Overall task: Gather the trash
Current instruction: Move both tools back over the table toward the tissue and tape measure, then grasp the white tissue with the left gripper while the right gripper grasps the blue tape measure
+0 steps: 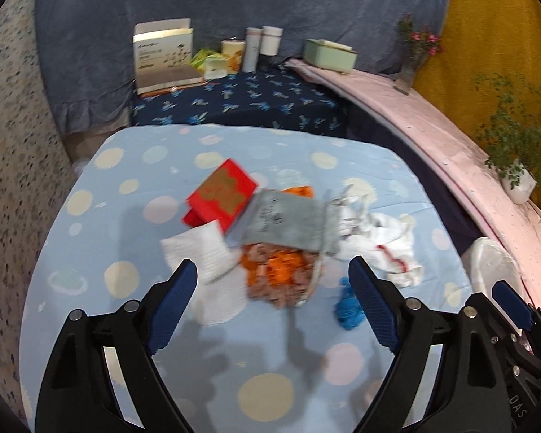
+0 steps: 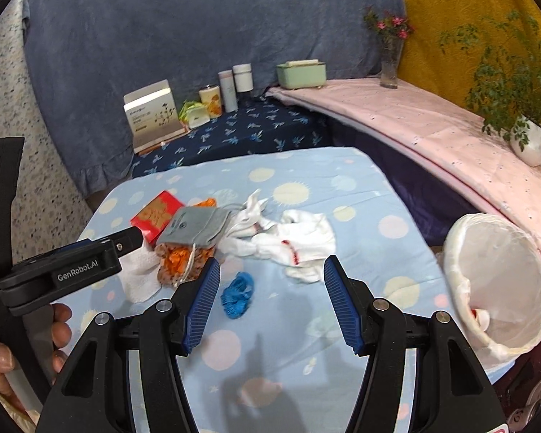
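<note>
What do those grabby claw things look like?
Each one is a black plastic frame with silver round bolts and two jaws faced with ribbed blue pads. The left gripper has white lettering reading "GenRobot.AI" on its side, seen from the other camera. The right gripper looks the same.

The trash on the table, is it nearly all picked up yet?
Hardly. The lined bin seems to hold only one small item. Both hand-held grippers are open and empty. Still lying there: red box, grey pouch, white tissue, blue scrap, white plastic bag.
</note>
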`<state>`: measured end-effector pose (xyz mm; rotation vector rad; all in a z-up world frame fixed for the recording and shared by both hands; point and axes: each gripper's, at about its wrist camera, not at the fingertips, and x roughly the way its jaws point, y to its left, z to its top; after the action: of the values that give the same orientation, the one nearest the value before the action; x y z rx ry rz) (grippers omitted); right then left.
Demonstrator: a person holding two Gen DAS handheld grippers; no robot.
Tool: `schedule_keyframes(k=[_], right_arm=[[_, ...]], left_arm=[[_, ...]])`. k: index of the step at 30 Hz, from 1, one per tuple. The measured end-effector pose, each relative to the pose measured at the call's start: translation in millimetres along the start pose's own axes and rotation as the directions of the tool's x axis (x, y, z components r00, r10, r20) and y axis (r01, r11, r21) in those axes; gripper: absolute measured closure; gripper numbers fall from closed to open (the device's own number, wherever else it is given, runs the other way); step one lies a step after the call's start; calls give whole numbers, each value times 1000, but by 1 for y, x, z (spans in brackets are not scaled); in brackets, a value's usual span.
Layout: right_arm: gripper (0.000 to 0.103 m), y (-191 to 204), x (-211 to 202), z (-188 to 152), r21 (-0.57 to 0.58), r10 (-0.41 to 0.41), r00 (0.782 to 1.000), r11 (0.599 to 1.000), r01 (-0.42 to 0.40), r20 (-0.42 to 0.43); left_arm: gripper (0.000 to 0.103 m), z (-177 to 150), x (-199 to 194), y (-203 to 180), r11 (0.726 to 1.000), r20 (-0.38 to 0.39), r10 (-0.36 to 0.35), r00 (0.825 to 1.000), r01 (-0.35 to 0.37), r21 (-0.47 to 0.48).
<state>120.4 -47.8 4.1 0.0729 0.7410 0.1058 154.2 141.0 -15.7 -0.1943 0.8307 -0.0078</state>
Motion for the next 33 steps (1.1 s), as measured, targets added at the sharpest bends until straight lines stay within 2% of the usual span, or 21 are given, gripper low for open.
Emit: schedule_keyframes(k=[7, 12, 25, 27, 29, 33], right_arm=[[45, 25, 35, -13, -28, 20, 998, 999, -21, -66], [45, 33, 61, -21, -31, 14, 994, 999, -18, -112], [45, 36, 113, -34, -23, 3, 980, 1000, -8, -200], [45, 37, 119, -36, -23, -1, 977, 1000, -4, -212], [45, 36, 124, -39, -22, -2, 975, 1000, -3, -223], [51, 37, 127, -43, -31, -11, 975, 1000, 5, -223]], left_arm=[[21, -9, 17, 45, 997, -49, 36, 998, -39, -63], [21, -14, 34, 67, 993, -85, 11, 996, -21, -119], [22, -17, 73, 79, 989, -139, -24, 990, 3, -149], [25, -17, 76, 77, 990, -144, -28, 989, 8, -143], [40, -17, 80, 77, 990, -153, -39, 987, 18, -138], [60, -21, 84, 76, 988, -170, -65, 983, 40, -147]])
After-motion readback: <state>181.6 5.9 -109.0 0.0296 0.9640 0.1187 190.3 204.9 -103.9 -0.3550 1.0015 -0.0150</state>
